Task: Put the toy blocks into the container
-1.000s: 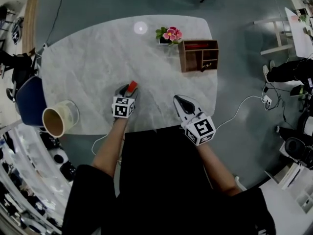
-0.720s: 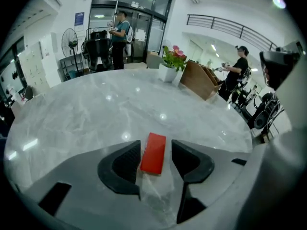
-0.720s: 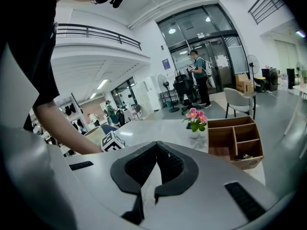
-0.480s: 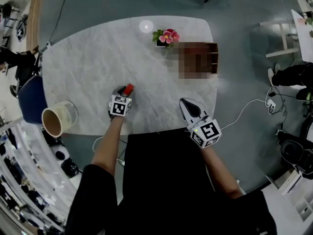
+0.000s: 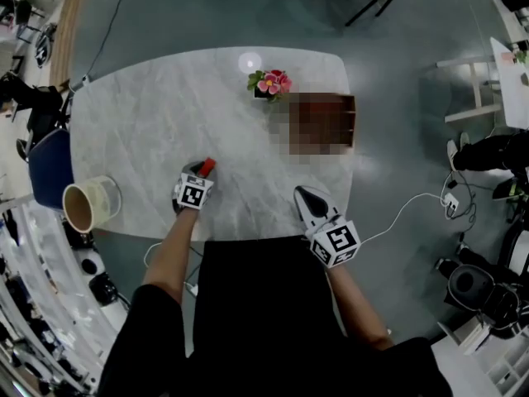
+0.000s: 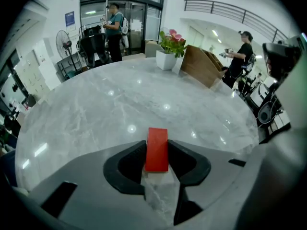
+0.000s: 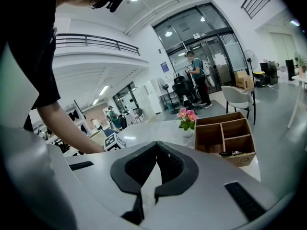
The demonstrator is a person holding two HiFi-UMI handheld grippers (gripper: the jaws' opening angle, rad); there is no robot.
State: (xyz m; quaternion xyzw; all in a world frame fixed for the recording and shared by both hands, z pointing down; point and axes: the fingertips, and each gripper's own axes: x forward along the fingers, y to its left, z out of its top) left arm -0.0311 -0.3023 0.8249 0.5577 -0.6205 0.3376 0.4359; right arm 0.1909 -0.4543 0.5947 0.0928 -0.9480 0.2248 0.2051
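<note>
A red toy block [image 6: 157, 138] stands on the marble table [image 5: 149, 114] between the jaws of my left gripper [image 6: 157, 153]. Those jaws have just been closing, and both pads now press on the block's sides. From the head view the block [image 5: 207, 165] pokes out beyond the left gripper [image 5: 201, 174], which points steeply down near the table's front edge. My right gripper [image 7: 157, 146] is shut with nothing in it and hovers over the front right of the table [image 5: 301, 193]. The wooden compartment box [image 7: 225, 133] stands at the far right.
A potted pink flower [image 5: 266, 83] stands beside the box. A pen [image 7: 232, 153] lies in one of the box's compartments. A beige tub [image 5: 83, 205] sits at the table's left front corner. Chairs and people are in the room beyond.
My left gripper has sunk onto the red block and its jaws have narrowed around it. My right gripper has shifted slightly along the front of the table.
</note>
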